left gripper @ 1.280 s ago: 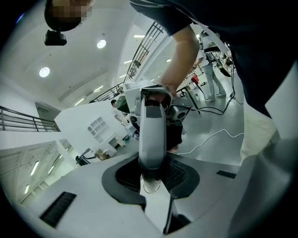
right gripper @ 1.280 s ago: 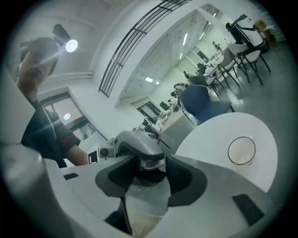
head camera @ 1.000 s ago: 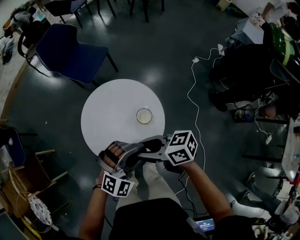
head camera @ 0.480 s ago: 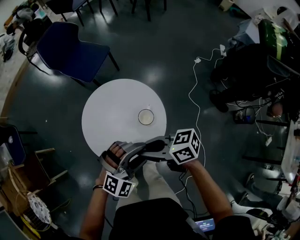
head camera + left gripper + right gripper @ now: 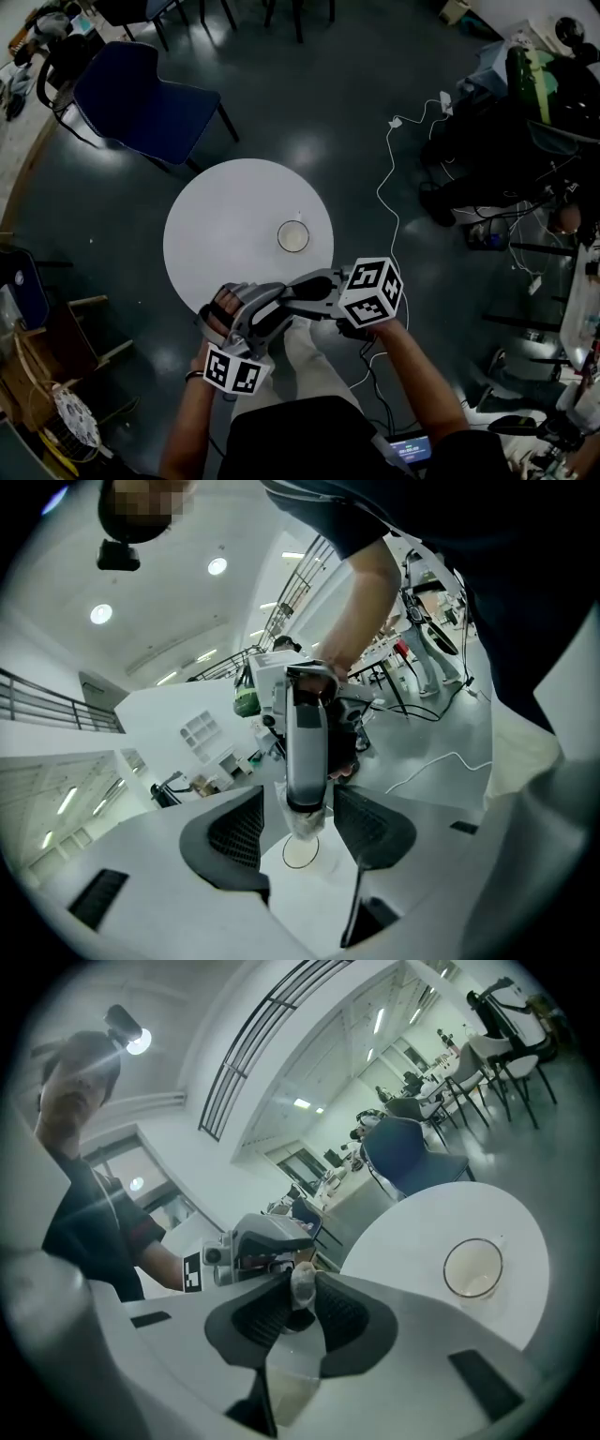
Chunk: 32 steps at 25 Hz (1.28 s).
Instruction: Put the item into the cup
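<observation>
A small whitish item (image 5: 302, 1277) is pinched at the tips of my right gripper (image 5: 302, 1288), whose jaws have just been closing on it. My left gripper (image 5: 300, 799) meets it tip to tip. Its jaws have just been opening and stand wide on either side of the item (image 5: 304, 821) without touching it. In the head view both grippers sit over the near edge of the round white table (image 5: 216, 225), the left gripper (image 5: 246, 323) below the right gripper (image 5: 305, 291). The empty glass cup (image 5: 293, 236) stands on the table just beyond them. The cup (image 5: 473, 1267) is also in the right gripper view.
A blue chair (image 5: 141, 98) stands beyond the table at the upper left. A white cable (image 5: 386, 187) snakes over the dark floor to the right, near cluttered gear (image 5: 525, 112). A stool and boxes (image 5: 56, 356) sit at the lower left.
In the head view both grippers stay tip to tip at the table's near edge. The cup has not moved.
</observation>
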Motion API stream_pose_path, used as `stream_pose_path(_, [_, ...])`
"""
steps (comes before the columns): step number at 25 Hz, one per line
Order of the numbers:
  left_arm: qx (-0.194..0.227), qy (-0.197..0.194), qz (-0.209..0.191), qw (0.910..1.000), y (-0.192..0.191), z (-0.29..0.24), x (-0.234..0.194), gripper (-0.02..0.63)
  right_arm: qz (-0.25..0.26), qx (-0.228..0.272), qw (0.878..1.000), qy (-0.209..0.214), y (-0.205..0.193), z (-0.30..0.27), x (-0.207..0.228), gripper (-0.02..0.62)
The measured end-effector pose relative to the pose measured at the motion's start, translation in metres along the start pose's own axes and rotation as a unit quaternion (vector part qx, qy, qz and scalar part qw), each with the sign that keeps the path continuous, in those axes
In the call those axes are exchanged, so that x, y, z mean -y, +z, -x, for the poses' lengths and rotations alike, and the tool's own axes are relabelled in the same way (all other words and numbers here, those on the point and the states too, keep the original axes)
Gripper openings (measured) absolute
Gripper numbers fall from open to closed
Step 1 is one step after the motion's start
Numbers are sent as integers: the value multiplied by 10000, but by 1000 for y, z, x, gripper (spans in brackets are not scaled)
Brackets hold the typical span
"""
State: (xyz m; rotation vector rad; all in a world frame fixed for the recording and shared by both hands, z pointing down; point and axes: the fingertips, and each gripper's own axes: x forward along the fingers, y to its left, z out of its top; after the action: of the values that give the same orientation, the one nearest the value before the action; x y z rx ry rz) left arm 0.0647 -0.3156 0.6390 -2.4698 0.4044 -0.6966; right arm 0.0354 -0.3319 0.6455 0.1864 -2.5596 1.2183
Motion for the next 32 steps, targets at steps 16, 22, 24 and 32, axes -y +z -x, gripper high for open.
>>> stream_pose_path(16, [44, 590, 1378, 9887, -24, 8, -28, 73, 420, 135, 9923, -1154, 14, 16, 67, 87])
stream_pose_path(22, [169, 819, 2236, 9711, -37, 13, -41, 32, 613, 248, 9841, -1651, 24, 21, 94, 87])
stream_pose_path(24, [151, 831, 2353, 9682, -40, 15, -43, 26, 658, 301, 9811, -1797, 27, 22, 102, 87])
stream_pose_path(32, [-48, 869, 2724, 9583, -61, 24, -41, 15, 1226, 166, 9571, -2621, 29, 16, 137, 87])
